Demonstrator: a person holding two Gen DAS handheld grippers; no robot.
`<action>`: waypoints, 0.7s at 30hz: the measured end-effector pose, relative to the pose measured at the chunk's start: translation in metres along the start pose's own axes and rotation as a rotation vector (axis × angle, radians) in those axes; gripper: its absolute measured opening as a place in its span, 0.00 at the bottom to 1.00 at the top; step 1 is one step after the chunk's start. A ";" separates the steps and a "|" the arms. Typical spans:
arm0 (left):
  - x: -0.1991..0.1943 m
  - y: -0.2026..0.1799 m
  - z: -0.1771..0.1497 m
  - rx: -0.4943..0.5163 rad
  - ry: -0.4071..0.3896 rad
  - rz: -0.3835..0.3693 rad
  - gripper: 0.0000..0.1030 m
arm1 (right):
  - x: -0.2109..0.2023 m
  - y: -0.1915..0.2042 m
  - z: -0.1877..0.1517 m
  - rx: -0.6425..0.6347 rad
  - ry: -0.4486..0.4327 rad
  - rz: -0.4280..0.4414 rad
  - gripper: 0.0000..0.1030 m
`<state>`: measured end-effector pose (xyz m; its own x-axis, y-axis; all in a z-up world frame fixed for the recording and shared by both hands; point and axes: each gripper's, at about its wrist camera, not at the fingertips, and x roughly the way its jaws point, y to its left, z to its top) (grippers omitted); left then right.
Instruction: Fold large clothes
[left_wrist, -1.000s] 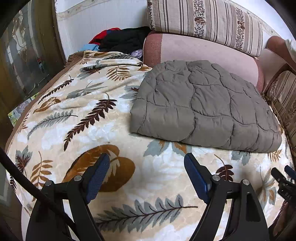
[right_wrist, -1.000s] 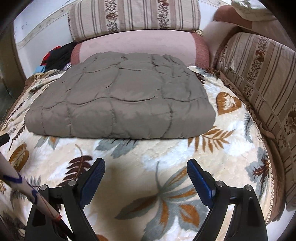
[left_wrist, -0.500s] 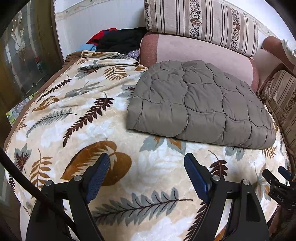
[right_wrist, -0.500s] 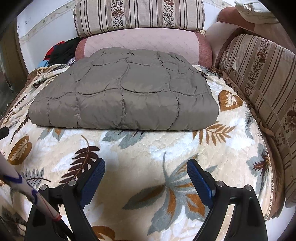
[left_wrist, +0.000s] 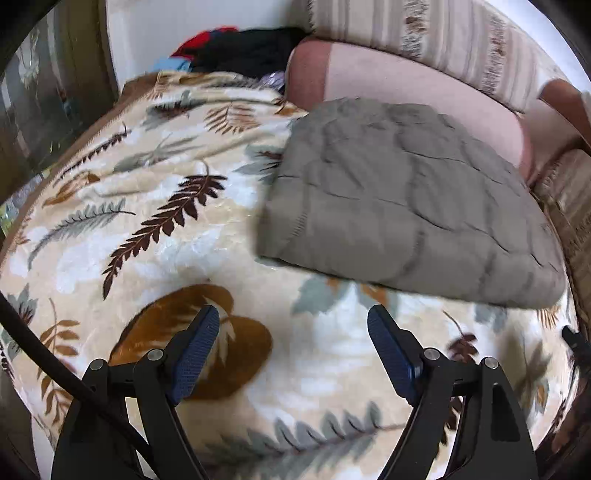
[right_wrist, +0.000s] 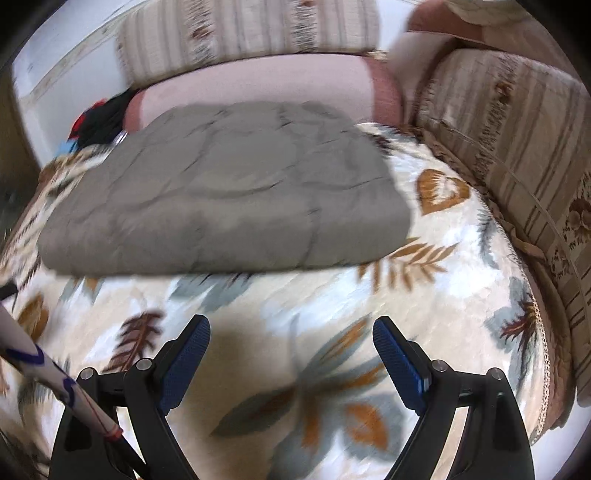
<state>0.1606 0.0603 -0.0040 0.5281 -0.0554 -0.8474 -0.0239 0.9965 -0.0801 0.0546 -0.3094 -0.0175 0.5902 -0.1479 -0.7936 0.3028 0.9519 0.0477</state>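
A grey quilted garment (left_wrist: 402, 195) lies folded into a flat rectangle on a leaf-patterned blanket (left_wrist: 155, 236), its far edge against a pink bolster (left_wrist: 413, 88). It also shows in the right wrist view (right_wrist: 236, 192). My left gripper (left_wrist: 293, 325) is open and empty, above the blanket short of the garment's near left corner. My right gripper (right_wrist: 291, 336) is open and empty, above the blanket short of the garment's near edge. Both views are motion-blurred.
Striped cushions (right_wrist: 517, 155) line the right side and back (left_wrist: 424, 37). A pile of dark and red clothes (left_wrist: 236, 48) sits at the back left corner. The blanket's left edge (left_wrist: 22, 206) drops off beside a dark glass door.
Both grippers moved: the views are now blurred and the garment sits slightly lower and nearer in the left view. The jaws stayed open. The garment has not moved on the blanket.
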 end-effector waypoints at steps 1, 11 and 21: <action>0.008 0.007 0.006 -0.015 0.010 -0.018 0.79 | 0.004 -0.011 0.007 0.025 -0.006 0.000 0.90; 0.101 0.036 0.062 -0.108 0.136 -0.361 0.88 | 0.102 -0.099 0.072 0.323 0.115 0.223 0.91; 0.114 0.020 0.100 -0.009 0.159 -0.327 0.70 | 0.099 -0.076 0.071 0.309 0.155 0.340 0.60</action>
<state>0.3055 0.0798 -0.0493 0.3708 -0.3808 -0.8471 0.1170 0.9240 -0.3641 0.1432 -0.4159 -0.0570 0.5825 0.2218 -0.7820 0.3345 0.8114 0.4793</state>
